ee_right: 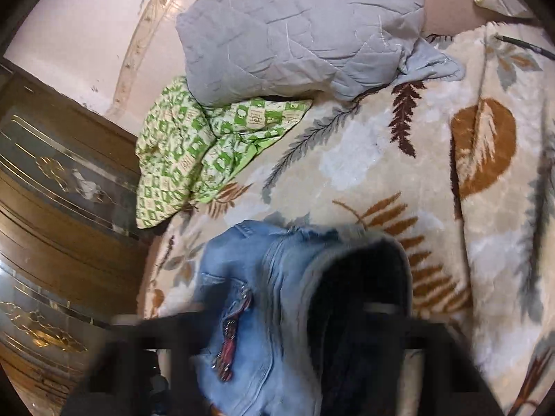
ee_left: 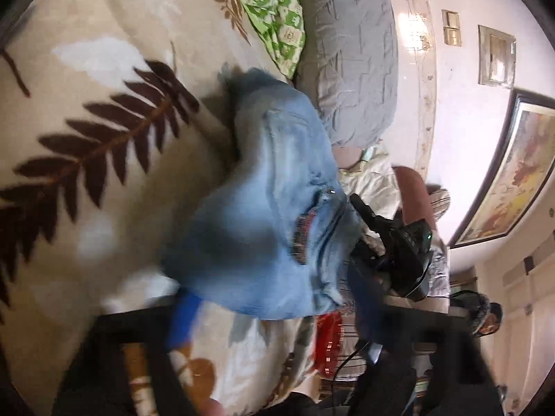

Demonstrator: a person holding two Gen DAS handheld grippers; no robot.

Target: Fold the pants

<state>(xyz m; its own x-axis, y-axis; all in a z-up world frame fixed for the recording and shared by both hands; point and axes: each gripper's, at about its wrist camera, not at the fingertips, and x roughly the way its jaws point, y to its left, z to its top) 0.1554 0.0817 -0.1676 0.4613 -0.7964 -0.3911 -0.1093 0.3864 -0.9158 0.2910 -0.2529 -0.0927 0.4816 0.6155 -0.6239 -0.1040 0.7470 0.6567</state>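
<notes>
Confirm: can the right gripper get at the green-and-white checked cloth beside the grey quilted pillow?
Probably not yet: the right gripper is clamped on the light-blue denim jeans. The leaf-print blanket before the green-and-white checked cloth lies bare.

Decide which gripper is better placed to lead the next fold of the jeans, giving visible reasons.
Probably the right gripper: it meets the jeans at the waistband by the button, a firm edge to carry over. The left gripper sits under bunched, blurred denim, its hold unclear.
</notes>
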